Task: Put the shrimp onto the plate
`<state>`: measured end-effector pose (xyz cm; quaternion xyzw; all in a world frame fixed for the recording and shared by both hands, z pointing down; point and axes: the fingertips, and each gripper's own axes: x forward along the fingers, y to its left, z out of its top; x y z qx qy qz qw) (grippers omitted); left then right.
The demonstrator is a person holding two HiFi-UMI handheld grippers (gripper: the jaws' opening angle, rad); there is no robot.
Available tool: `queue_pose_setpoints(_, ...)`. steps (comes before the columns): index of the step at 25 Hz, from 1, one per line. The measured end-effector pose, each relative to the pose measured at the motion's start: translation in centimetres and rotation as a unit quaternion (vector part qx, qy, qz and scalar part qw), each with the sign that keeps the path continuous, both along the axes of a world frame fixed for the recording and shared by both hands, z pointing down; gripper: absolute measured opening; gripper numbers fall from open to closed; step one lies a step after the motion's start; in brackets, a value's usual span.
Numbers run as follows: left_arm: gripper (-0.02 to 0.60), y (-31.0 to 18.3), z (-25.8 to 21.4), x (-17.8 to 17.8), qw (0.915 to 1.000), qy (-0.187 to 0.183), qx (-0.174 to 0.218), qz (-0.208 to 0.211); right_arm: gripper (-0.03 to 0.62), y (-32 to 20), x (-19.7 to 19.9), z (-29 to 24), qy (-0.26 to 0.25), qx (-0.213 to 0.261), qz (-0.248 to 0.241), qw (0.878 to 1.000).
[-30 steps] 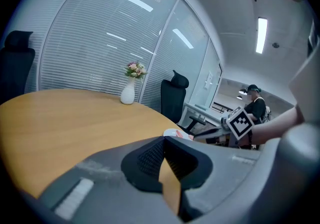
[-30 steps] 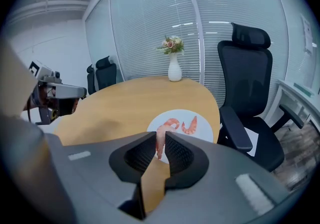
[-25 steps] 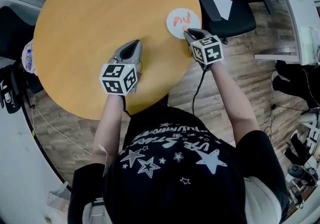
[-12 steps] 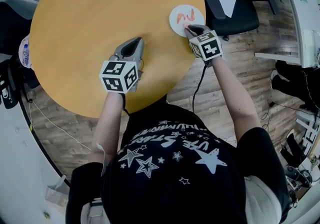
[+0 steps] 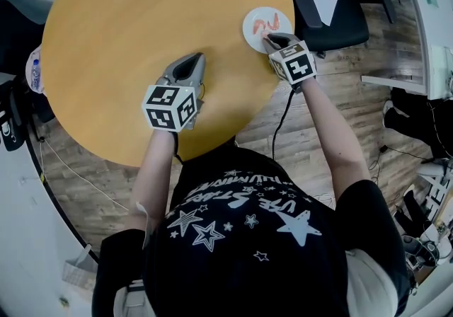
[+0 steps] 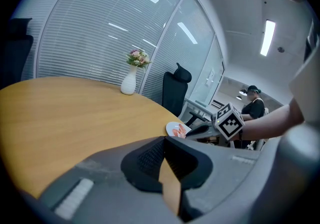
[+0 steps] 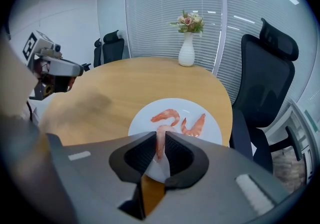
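Right, from the head view I have the right claw (image 5: 271, 38) at the near rim of the white plate (image 5: 249, 25), which sits close to the edge of the round wooden table (image 5: 141, 18). Pink shrimp show on the plate, though I can't count them here. The left claw (image 5: 190, 62) rests on the table, well apart from the plate.

Through the left gripper view, that claw's jaws meet at the tips with nothing between them, and I see only bare table ahead of them.

The right gripper view tells me the most. The jaws are pinched on a pale pink shrimp (image 7: 160, 143), held by its lower part with the curled end sticking up. It hangs over the plate's near edge. Two more shrimp (image 7: 166, 116) already lie on the plate beyond it.

My worry is the release point. If I let go this near the rim, the shrimp could drop on the lip and slide onto the table. It may also cling to one pad. And if the claw knocks the rim, the plate could shift towards the table edge.
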<state>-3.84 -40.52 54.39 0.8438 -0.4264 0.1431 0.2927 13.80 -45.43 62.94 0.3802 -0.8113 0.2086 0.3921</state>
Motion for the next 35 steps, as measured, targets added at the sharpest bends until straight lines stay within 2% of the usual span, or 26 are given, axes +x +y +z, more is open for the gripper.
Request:
queue_pose_setpoints(20, 0.002, 0.2, 0.0, -0.5, 1.0, 0.001, -0.004, -0.007, 0.063, -0.2, -0.1, 0.1, 0.005, 0.008, -0.011, 1.0)
queue_pose_setpoints(35, 0.002, 0.7, -0.3, -0.5, 0.9999, 0.0, -0.002, -0.016, 0.083, 0.0, 0.9, -0.1, 0.003, 0.006, 0.005, 1.0)
